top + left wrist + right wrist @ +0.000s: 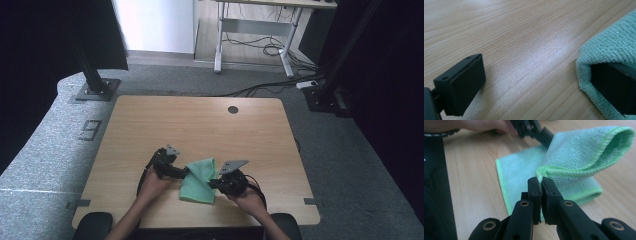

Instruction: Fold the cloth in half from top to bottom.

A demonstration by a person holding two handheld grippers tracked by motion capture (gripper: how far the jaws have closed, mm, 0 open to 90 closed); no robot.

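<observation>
Right gripper view showed my right gripper (541, 183) with jaws clamped on the green cloth's (579, 152) folded edge; my left gripper (536, 82) had its jaws apart, one inside the fold.

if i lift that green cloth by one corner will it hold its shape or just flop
Probably flop: the green cloth already drapes in a soft fold where the right gripper pinches its edge. It looks thin and light. Its fuzzy weave likely grips the pads, so slipping seems unlikely.

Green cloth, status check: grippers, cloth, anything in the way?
Right gripper shut on green cloth corner, lifted. Left gripper open, one jaw under the fold. Table around it bare.
</observation>
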